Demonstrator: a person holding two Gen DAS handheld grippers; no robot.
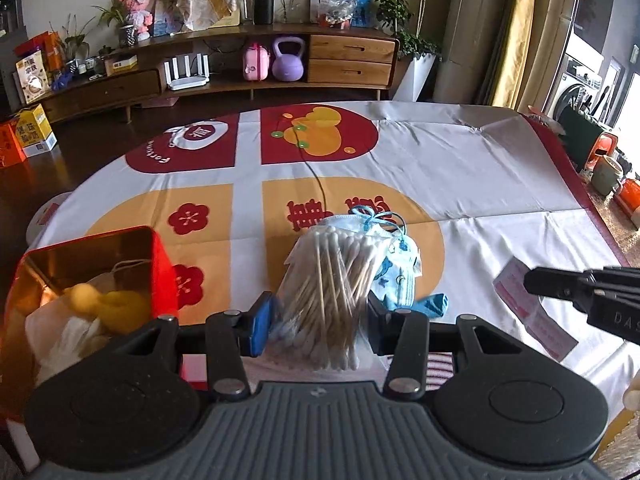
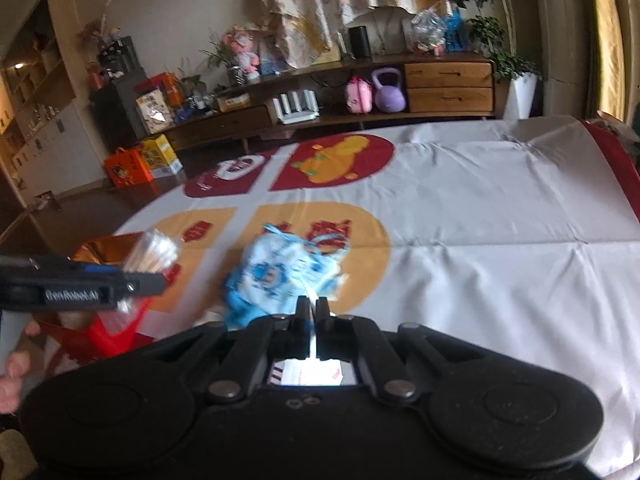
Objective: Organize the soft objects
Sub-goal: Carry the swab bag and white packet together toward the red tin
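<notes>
1. Cotton swabs in their clear bag (image 1: 332, 300) sit clamped between the pads of my left hand-held gripper (image 1: 318, 320), lifted off the surface (image 1: 500, 184).
2. I carry them left over the red tin (image 1: 92, 252), which already holds soft things, and lower before letting go.
3. My right hand-held gripper (image 2: 311, 307) is pinched tight, seemingly on a thin edge of the blue face masks (image 2: 280, 268); I keep it clear of the left.

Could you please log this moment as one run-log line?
left claw: shut on cotton swab pack | right claw: shut on white packet | red box: open
</notes>
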